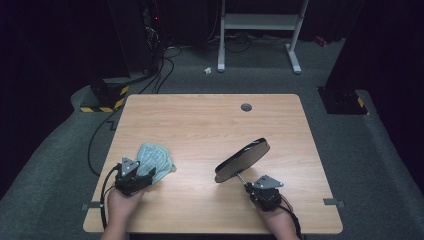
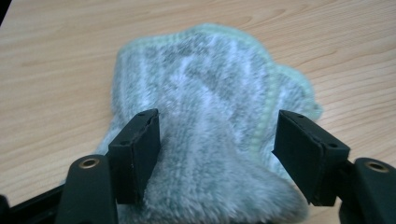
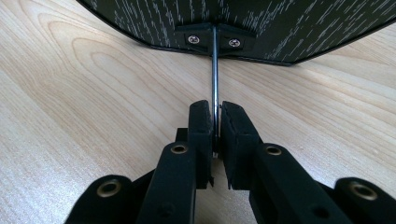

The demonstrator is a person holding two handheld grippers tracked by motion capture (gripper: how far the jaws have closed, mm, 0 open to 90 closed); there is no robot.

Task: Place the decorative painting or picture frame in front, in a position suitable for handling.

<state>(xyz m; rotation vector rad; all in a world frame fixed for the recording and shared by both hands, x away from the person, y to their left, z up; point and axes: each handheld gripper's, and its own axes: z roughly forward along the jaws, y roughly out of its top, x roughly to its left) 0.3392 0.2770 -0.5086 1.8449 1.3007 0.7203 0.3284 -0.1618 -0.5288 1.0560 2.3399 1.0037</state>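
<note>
Your left gripper (image 1: 148,176) sits at the near left of the light wooden table (image 1: 210,120), with its black jaws spread wide on either side of a fluffy pale green and grey cloth (image 1: 154,159). In the left gripper view the cloth (image 2: 205,140) lies bunched on the wood and runs back between the two pads (image 2: 140,149). The left pad touches the pile; whether the right pad touches it you cannot tell. Nothing is pinched there.

Your right gripper (image 1: 248,187) is at the near right of the table, well apart from the left one. Its jaws are pressed together on a thin metal rod (image 3: 215,79), which stands straight up between the pads (image 3: 201,135) in the right gripper view. The rod runs into a small bracket with two screws (image 3: 214,39) on the back of a flat dark oval plate (image 3: 243,23), speckled with pale streaks. In the high view that oval plate (image 1: 242,160) is tilted, its far end raised and its near edge low by the tabletop; you cannot tell whether it touches the wood. It lies between the cloth and the right edge of the table.
</note>
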